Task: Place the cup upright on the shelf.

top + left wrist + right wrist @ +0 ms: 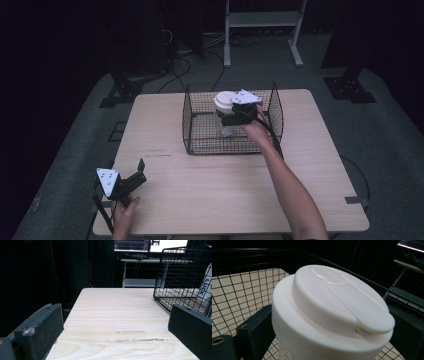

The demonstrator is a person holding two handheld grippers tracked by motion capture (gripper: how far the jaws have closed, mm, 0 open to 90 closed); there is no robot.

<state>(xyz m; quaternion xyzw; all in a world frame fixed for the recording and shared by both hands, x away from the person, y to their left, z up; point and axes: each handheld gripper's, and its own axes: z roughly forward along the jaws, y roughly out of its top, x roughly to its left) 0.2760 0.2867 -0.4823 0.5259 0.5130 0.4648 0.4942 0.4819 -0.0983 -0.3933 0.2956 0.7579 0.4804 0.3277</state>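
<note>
- Here, taking the wire basket (200, 145) as the landmark, the left gripper (138, 172) is sitting well apart from it, off the basket's near left corner, close to the near left edge of the wooden table (310, 165).
- Its jaws are standing wide apart with nothing between them; in the left gripper view bare table top (117, 312) is lying in the gap, and the basket's mesh (180, 272) is rising beyond the jaw on the right of that view.
- A hand (125, 210) is holding that gripper from below, with its grey three-cornered plate facing up.
- Next, the basket is standing on the table's far half, open at the top, its black mesh walls upright.
- Inside the basket, toward its far right part, a clear container with a white lid (226, 102) is standing upright; whether it is resting on the basket floor or lifted just off it I cannot tell.
- The right gripper (227, 120) is reaching over the basket's near wall, its jaws closed in on the container just under the lid, one on each side.
- In the right gripper view the white lid (332, 312) is sitting between the two jaws, with the basket's mesh (242, 290) behind it.
</note>
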